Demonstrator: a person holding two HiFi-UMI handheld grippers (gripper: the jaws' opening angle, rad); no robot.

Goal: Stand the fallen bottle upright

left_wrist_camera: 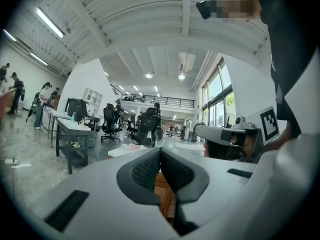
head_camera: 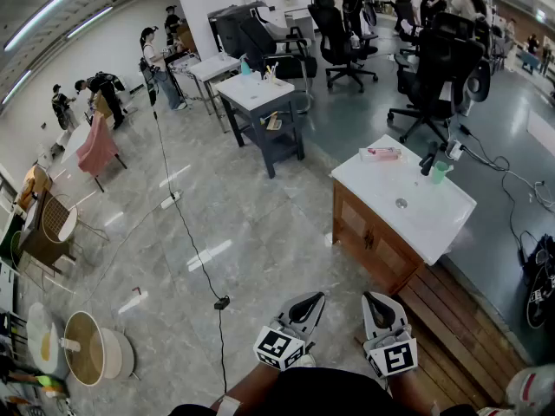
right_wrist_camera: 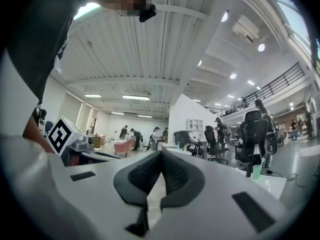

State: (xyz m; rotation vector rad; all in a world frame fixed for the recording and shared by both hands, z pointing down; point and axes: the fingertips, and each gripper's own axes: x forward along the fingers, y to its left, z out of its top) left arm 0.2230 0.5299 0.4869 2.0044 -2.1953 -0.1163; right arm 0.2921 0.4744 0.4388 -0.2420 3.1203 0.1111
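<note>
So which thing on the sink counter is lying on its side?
The pink bottle, flat near the far edge of the counter. The green cup and the black tap stand upright.

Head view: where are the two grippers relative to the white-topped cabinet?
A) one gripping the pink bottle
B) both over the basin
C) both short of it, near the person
C: the left gripper and right gripper sit low by the person, jaws together and empty, while the pink bottle lies on the countertop beyond them.
</note>
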